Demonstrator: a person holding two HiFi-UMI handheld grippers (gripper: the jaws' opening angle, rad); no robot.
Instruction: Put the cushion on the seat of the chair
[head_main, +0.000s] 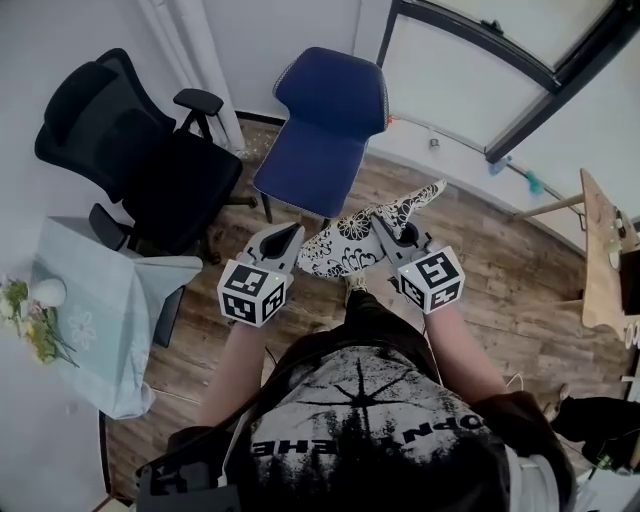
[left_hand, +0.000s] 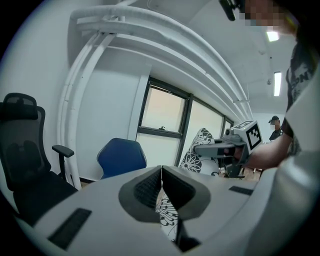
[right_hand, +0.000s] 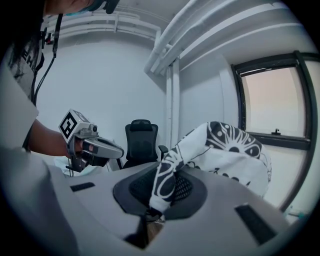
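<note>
Head view gives me the blue chair (head_main: 322, 125) as my marker, its seat bare and its front edge turned toward the person. The cushion (head_main: 352, 243), white with a black flower pattern, hangs in the air just short of that front edge, on the person's side of the blue chair and not touching the seat. It is stretched between the 2 grippers. The left gripper (head_main: 292, 234) has the corner that lies toward the blue chair's left side as I see it, and the right gripper (head_main: 384, 224) has the cushion's opposite edge, with 1 pointed corner sticking out past it, away from the blue chair. In the left gripper view the 2 jaws stand pressed together with only a thin seam between them, and patterned fabric (left_hand: 168, 215) comes out just beneath them, so I read that corner as pinched. The blue chair (left_hand: 121, 157) stands straight beyond those jaws, under a window (left_hand: 161, 113). In the right gripper view the jaws are closed tight on a rolled fold of the cushion (right_hand: 165, 182), and the rest of it billows up beyond them. A black office chair (head_main: 150, 160) stands beside the blue chair, to its left in the head view. A table with a pale cloth (head_main: 95, 325) sits farther from the blue chair on that same side, past the black office chair.
</note>
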